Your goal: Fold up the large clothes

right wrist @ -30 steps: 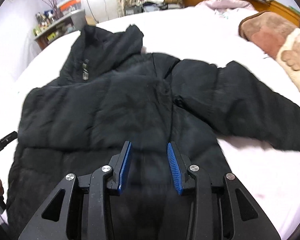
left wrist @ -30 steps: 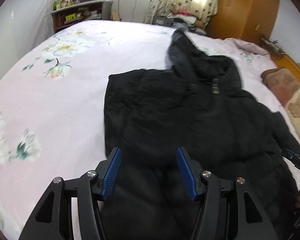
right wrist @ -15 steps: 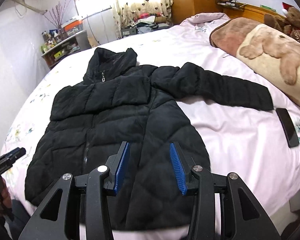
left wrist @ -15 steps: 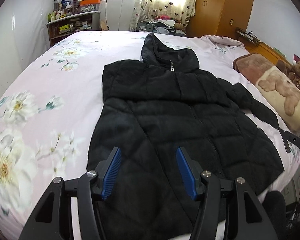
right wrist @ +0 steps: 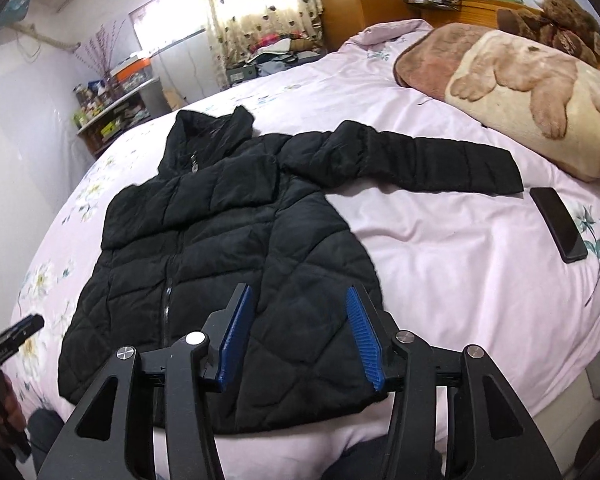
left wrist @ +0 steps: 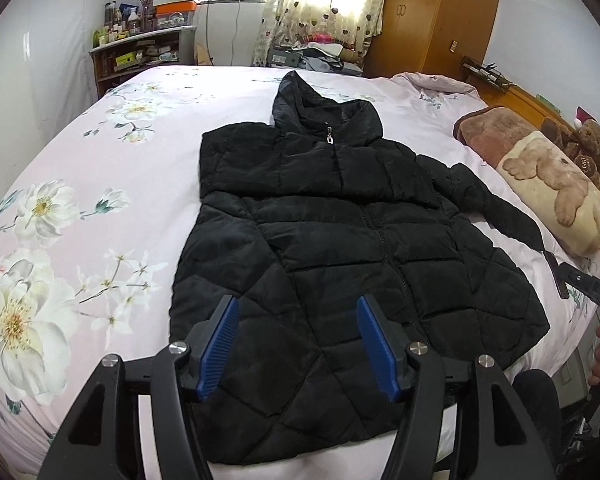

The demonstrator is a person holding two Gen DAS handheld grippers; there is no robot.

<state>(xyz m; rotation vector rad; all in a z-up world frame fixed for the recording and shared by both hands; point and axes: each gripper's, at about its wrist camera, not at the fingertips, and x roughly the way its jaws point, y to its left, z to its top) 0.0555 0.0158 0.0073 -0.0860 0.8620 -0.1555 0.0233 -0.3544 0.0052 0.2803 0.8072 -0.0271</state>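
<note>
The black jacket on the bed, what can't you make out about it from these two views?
- black jacket: one sleeve, both views, not visible; whether it is tucked under the body is unclear.
- Hem's near edge, both views: partly covered by the left gripper and right gripper.
- Zipper pull, right wrist view: blurred.

Both grippers hang tilted downward, side by side. The left gripper (left wrist: 296, 344) and right gripper (right wrist: 298, 338) have jaws opening, blue pads apart, nothing between them.
</note>
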